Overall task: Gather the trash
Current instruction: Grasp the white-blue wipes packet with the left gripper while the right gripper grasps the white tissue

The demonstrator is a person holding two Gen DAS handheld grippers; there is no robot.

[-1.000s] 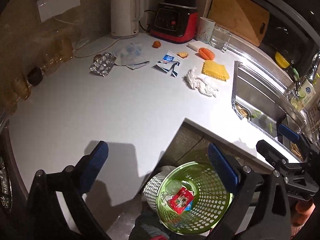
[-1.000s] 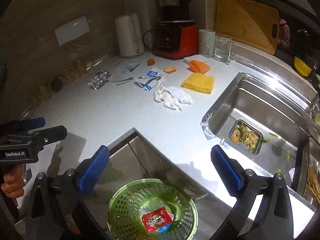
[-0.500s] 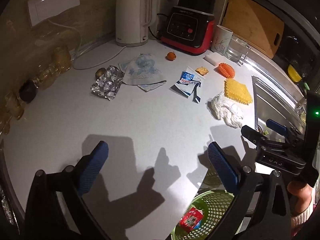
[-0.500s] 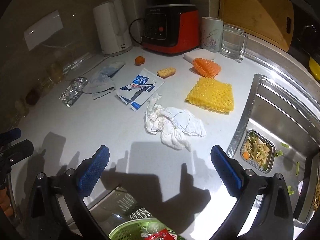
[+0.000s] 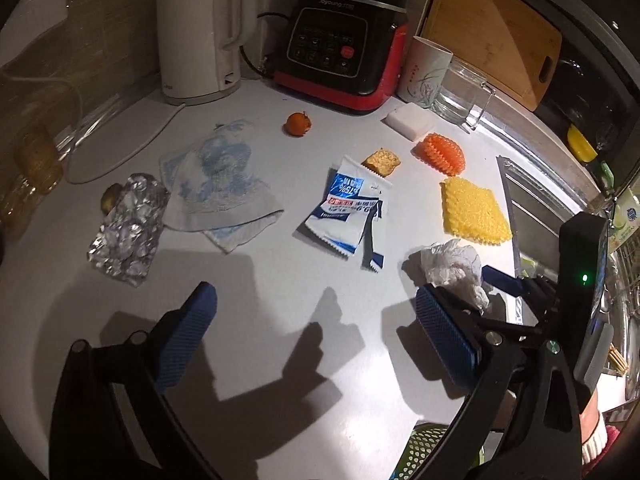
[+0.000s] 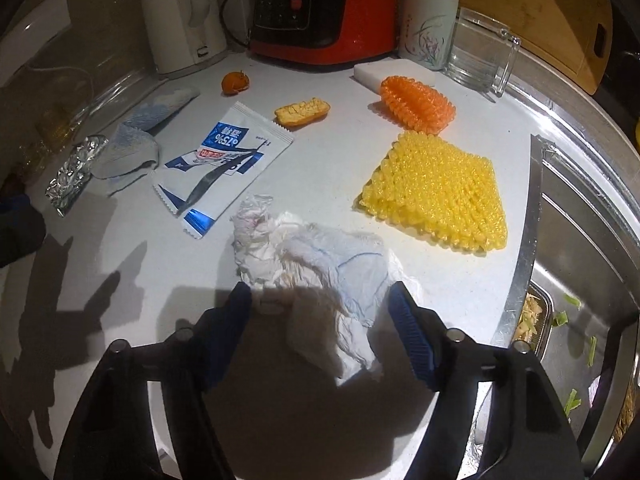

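Note:
A crumpled white tissue (image 6: 316, 264) lies on the white counter; it also shows in the left wrist view (image 5: 452, 260). My right gripper (image 6: 320, 300) is open, its fingers on either side of the tissue's near end, low over the counter. A torn blue-and-white wrapper (image 6: 224, 160) (image 5: 348, 216), a crumpled foil piece (image 5: 128, 228), a blue-patterned napkin (image 5: 220, 180), an orange peel bit (image 5: 298, 124) and a cracker piece (image 5: 382, 160) lie farther back. My left gripper (image 5: 316, 332) is open and empty above bare counter. The green mesh bin's rim (image 5: 428, 452) shows at the bottom.
A yellow scrubber (image 6: 436, 192), an orange scrubber (image 6: 416, 104) and a white sponge (image 6: 392, 74) lie near the sink (image 6: 580, 240) on the right. A white kettle (image 5: 196, 32), a red blender base (image 5: 340, 48), a cup and a glass mug stand at the back.
Both grippers have moved forward and down over the counter. The right gripper has come down around the white tissue and its jaws have narrowed. The green bin has slid almost out of view.

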